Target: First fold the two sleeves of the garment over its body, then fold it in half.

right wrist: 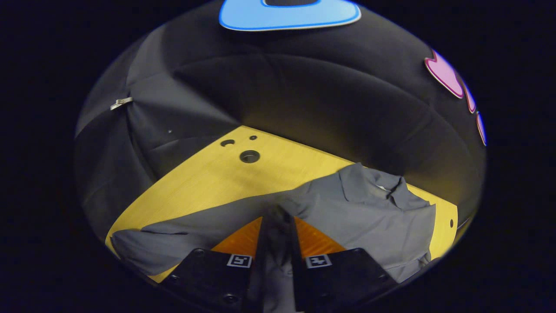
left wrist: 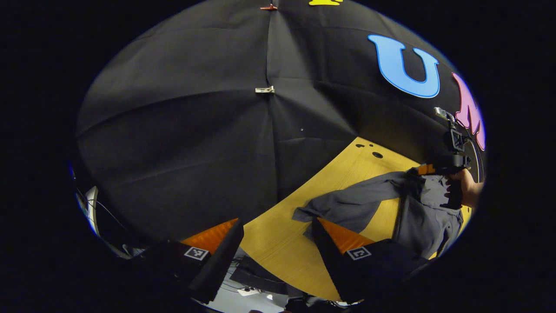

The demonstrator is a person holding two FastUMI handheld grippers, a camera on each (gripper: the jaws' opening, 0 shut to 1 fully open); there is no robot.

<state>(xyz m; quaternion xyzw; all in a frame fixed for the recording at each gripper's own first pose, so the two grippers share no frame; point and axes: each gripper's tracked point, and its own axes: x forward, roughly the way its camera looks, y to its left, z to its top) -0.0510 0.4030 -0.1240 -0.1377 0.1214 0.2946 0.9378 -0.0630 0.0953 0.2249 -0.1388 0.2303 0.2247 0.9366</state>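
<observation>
The grey shirt (right wrist: 356,204) lies on the yellow worktop (right wrist: 208,178). The right gripper (right wrist: 278,226) pinches shirt fabric; a thin hold could slip. The left gripper (left wrist: 278,237), fingers apart, holds nothing beside a sleeve (left wrist: 347,204).

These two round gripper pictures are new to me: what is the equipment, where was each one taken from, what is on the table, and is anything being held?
There is no robot. A person holds a two-finger gripper in each hand, and a fisheye camera rides on each one, looking forward along its fingers.

In the left gripper view, the left gripper hangs over the near edge of the yellow table, fingers spread wide, nothing between them. Farther off, at the right, you see the other gripper with the hand holding it.

In the right gripper view, the right gripper has its fingers closed, with a fold of the grey garment pinched between them.

The garment lies spread on the table, one sleeve stretched sideways, not yet folded.
</observation>
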